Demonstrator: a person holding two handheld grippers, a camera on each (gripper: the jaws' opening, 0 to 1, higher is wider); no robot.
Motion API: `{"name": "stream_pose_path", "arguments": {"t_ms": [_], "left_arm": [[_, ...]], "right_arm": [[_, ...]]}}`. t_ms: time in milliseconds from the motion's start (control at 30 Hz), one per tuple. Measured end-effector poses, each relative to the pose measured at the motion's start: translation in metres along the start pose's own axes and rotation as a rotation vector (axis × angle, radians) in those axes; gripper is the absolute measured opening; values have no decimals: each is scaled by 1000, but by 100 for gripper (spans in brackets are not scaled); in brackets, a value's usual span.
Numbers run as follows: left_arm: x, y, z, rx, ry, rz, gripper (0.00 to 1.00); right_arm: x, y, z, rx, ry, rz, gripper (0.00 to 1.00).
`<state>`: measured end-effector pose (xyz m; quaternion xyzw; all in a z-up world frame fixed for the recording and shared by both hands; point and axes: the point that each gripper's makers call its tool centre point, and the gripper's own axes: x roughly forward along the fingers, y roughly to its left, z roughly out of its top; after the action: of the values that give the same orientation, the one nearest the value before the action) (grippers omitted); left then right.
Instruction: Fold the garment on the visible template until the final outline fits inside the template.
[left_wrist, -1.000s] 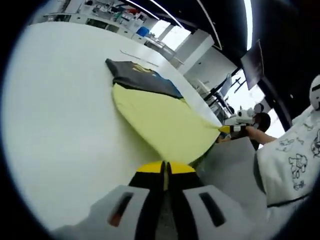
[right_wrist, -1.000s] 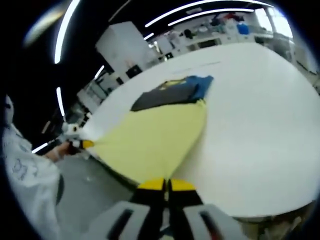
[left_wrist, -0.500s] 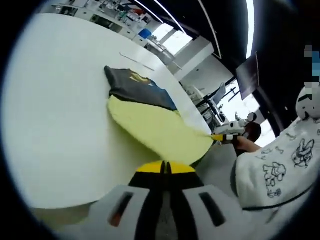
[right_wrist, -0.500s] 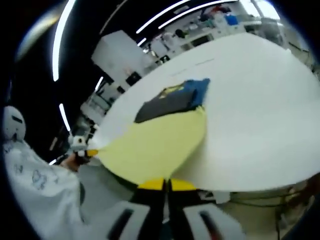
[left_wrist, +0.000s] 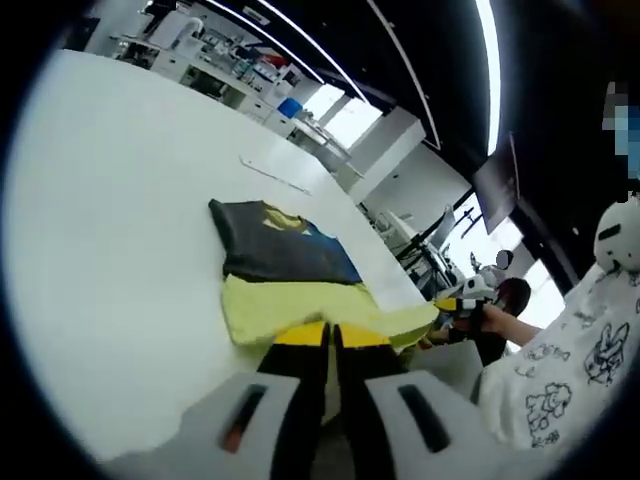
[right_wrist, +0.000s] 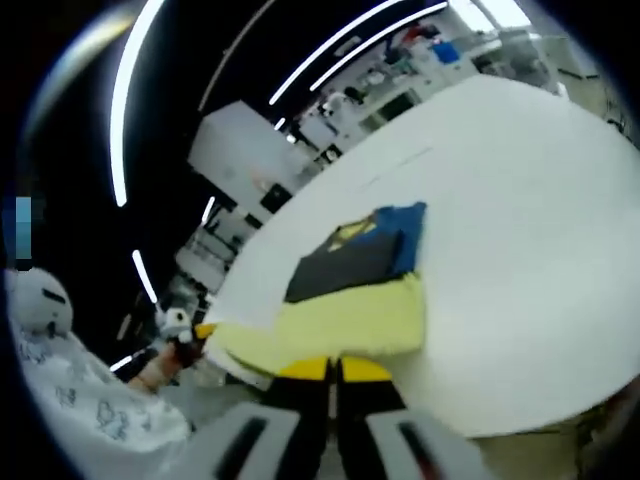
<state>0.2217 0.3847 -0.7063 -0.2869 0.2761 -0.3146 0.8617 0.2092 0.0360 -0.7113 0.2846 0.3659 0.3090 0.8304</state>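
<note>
Two hand-held grippers, left (left_wrist: 330, 335) and right (right_wrist: 333, 368), each clenched on the yellow hem; garment (left_wrist: 285, 265) stretching directly ahead across the surface (left_wrist: 110, 220), equally near both.

The garment (left_wrist: 290, 275) lies on the table (left_wrist: 110, 220); each claw (left_wrist: 331, 335) grips a near corner.

A lab: cluttered benches (left_wrist: 205, 70), strip ceiling lights (right_wrist: 130, 90), large white table (left_wrist: 110, 200).
</note>
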Motion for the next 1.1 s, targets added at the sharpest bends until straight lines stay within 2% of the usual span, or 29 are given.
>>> {"name": "stream_pose_path", "arguments": {"t_ms": [100, 133, 300, 433, 500, 700, 867, 1100], "left_arm": [[10, 9, 20, 0, -44, 0, 0], [16, 12, 30, 3, -75, 4, 0], [39, 24, 61, -10, -141, 17, 0], [53, 36, 79, -18, -176, 18, 0], [56, 41, 88, -34, -206, 27, 0], [73, 52, 103, -36, -228, 39, 0], [88, 73, 117, -63, -244, 52, 0], [112, 94, 125, -118, -240, 87, 0]], "right_arm": [[7, 3, 21, 4, -50, 10, 0], [10, 3, 27, 4, -62, 14, 0], [29, 0, 60, -8, -118, 7, 0], [46, -3, 90, -42, -176, 12, 0], [49, -12, 100, -35, -188, 12, 0], [68, -41, 138, -38, -238, 1, 0], [89, -52, 157, -66, -241, -3, 0], [115, -65, 178, -78, -230, -13, 0]]}}
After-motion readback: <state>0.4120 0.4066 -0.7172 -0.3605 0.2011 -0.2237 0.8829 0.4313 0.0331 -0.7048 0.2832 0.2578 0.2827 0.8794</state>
